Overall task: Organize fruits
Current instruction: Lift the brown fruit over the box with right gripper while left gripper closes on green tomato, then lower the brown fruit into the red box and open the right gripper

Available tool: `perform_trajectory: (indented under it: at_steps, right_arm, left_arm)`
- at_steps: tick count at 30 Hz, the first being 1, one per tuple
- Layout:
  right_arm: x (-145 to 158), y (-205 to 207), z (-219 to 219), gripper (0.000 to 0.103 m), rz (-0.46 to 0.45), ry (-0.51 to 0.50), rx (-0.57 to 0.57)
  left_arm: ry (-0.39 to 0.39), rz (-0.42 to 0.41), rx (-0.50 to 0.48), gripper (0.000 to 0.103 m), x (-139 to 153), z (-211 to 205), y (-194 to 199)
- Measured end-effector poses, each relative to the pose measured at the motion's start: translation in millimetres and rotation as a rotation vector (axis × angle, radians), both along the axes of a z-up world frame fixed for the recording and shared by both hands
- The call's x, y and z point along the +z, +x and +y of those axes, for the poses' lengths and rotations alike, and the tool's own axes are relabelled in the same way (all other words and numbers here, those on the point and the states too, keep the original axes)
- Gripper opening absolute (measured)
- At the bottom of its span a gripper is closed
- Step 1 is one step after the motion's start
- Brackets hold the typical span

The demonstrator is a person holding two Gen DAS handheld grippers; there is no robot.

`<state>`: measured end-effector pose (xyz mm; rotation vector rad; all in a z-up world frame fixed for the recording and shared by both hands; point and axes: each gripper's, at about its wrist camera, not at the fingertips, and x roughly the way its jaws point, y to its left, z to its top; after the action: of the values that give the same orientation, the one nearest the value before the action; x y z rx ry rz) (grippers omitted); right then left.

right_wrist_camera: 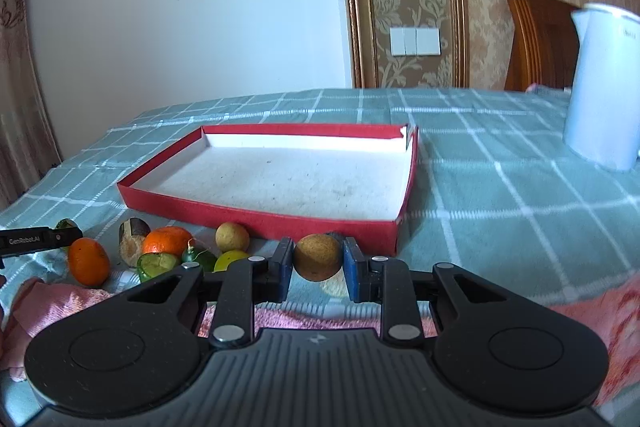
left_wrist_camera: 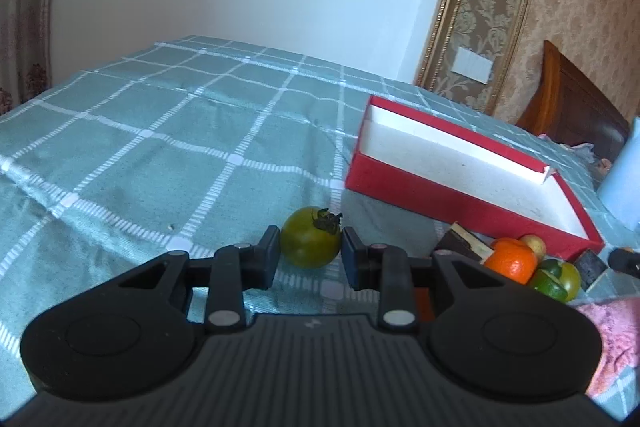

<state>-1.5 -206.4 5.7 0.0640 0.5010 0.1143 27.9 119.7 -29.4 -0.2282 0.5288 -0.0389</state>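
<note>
Left gripper pinching green tomato at its widest part, low over checked worktop, left of red box. Right gripper clamped on brown round fruit, just in front of box wall. Both prob. light, smooth, round, so apt to roll or slip. Tomato likely soft-skinned: gentle squeeze, grip across middle, calyx up. Rest of fruit pile loose beside box; box w/ nothing in it.

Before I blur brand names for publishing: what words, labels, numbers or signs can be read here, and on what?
"GenRobot.AI": white lettering on the side of the left gripper, at the left edge of the right wrist view.
Faint grey print near the top of the white kettle: too blurred to read.
Small pale emblem on each gripper's ribbed body: a mark, no letters.
Red box, wall switch: no text.
</note>
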Motion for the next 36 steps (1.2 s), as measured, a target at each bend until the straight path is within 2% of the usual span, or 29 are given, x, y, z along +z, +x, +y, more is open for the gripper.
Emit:
perform_trajectory:
  at_steps: [8, 11, 18, 30, 36]
  right_arm:
    - [21, 43, 10, 0.026, -0.081, -0.075, -0.028]
    - [18, 75, 16, 0.026, -0.063, -0.108, -0.035]
    - [-8, 140, 17, 0.026, 0.078, -0.121, -0.034]
    - [-23, 159, 16, 0.026, 0.153, -0.132, -0.030]
    - [-23, 160, 22, 0.026, 0.159, -0.176, -0.025]
  left_arm:
    - [-0.058, -0.027, -0.023, 0.029, 0, 7, -2]
    - [-0.067, -0.028, -0.027, 0.029, 0, 8, -3]
    - [-0.055, -0.016, -0.036, 0.029, -1, 5, -1]
    - [-0.038, -0.003, -0.040, 0.029, -3, 3, 1]
    - [-0.010, 0.005, -0.049, 0.029, -3, -2, 2]
